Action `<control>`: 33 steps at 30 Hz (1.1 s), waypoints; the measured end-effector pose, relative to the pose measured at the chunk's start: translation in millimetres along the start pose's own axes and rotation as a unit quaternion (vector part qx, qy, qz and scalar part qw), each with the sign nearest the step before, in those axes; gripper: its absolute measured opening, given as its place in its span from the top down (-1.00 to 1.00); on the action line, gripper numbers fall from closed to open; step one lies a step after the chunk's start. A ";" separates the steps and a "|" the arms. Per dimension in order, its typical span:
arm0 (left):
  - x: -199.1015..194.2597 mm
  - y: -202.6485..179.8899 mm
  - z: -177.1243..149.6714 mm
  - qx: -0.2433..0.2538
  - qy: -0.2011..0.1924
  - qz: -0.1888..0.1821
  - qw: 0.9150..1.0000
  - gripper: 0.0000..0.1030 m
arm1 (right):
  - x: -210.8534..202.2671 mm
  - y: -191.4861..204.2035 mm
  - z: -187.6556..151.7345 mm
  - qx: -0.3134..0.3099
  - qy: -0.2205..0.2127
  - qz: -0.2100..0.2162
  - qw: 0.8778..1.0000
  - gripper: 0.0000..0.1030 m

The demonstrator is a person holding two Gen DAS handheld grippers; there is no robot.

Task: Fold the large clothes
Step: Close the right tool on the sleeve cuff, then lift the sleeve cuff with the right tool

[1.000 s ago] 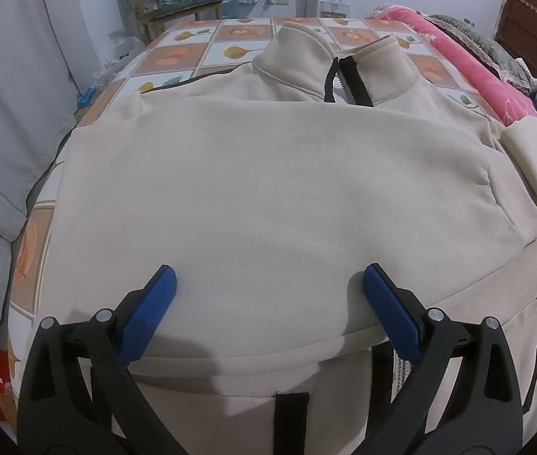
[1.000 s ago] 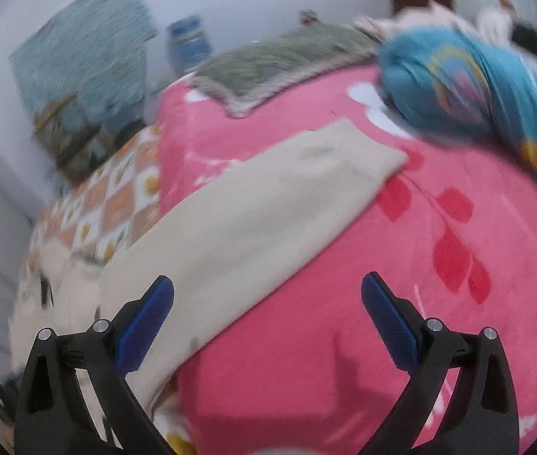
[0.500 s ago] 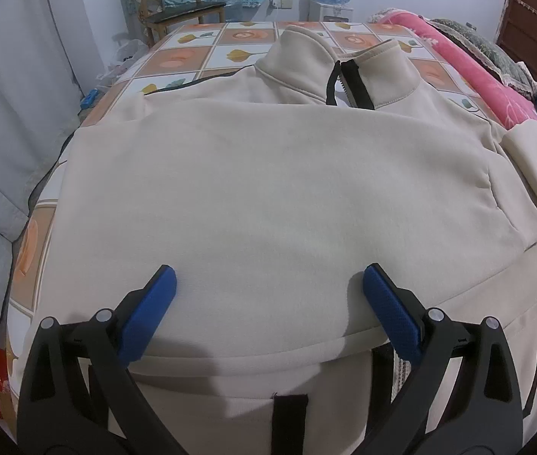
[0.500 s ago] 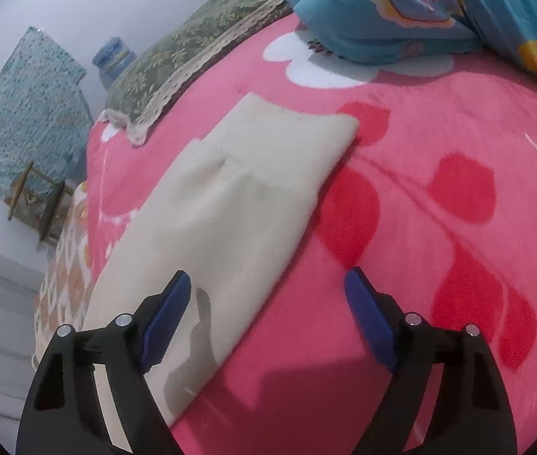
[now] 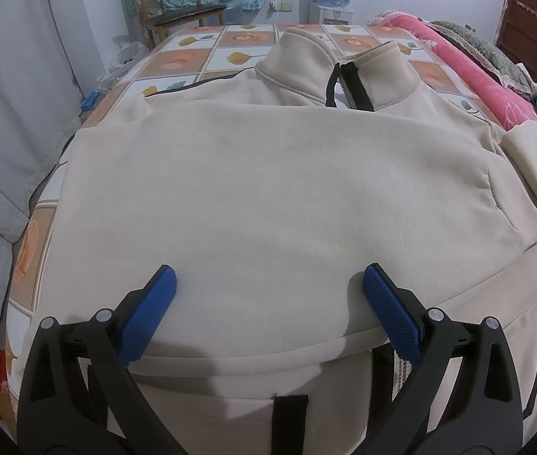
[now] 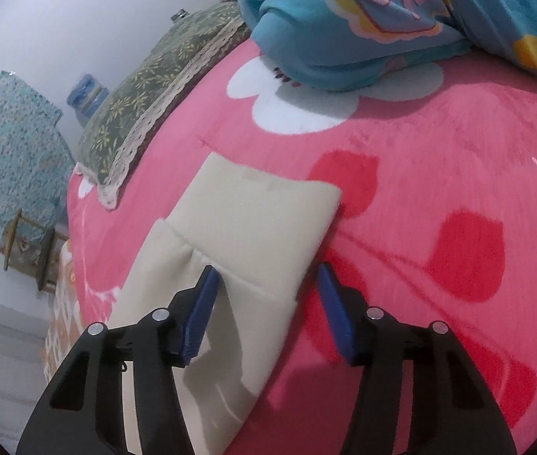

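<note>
The left hand-held gripper point(image 5: 268, 295) hangs with jaws wide and empty over the folded cream fleece zip-collar sweatshirt point(image 5: 268, 189), which spreads ahead of it on the bed's orange-checked sheet point(image 5: 192, 58). The right hand-held gripper point(image 6: 266, 288) is closing, jaws half apart, astride the sweatshirt's cream sleeve cuff point(image 6: 257, 220) on the pink flowered blanket point(image 6: 439, 159); pads not yet pressing.

Matt cream fleece jacket point(image 5: 268, 189) with a soft, slightly napped cloth surface. Fuzzy pink plush blanket point(image 6: 439, 174). Tongs point(image 6: 266, 295) of matt black plastic with blue textured pads point(image 6: 331, 303). Wooden chair point(image 5: 177, 3).
</note>
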State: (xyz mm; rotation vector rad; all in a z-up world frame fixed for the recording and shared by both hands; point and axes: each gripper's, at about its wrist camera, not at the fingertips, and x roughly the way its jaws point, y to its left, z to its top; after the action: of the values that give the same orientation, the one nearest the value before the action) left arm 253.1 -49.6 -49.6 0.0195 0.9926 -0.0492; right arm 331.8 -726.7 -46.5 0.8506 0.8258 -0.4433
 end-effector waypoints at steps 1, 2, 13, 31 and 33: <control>0.0 0.0 0.0 0.000 0.000 0.000 1.000 -0.86 | 0.2 0.7 0.5 -0.001 -0.002 -0.003 1.000 -0.01; 0.1 -0.1 0.1 0.000 -0.001 0.000 1.000 -0.86 | -0.2 0.8 0.7 -0.001 -0.003 -0.005 1.000 0.00; -0.1 -0.1 -0.2 0.000 -0.002 0.000 1.000 -0.86 | -4.9 10.0 -0.8 -0.025 -0.011 -0.027 0.999 0.60; 0.1 -0.6 -0.5 0.003 -0.016 -0.001 1.000 -0.86 | -82.1 41.1 -14.5 -0.089 -0.063 0.000 0.994 0.75; 0.2 -0.9 -0.5 0.004 -0.019 -0.001 1.000 -0.86 | -98.8 49.0 -18.5 -0.097 -0.068 0.018 0.993 0.75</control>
State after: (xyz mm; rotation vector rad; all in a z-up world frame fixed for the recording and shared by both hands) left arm 252.8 -50.5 -50.0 0.0252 0.9543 -0.0562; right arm 293.8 -679.8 47.7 0.6461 0.7135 -0.3790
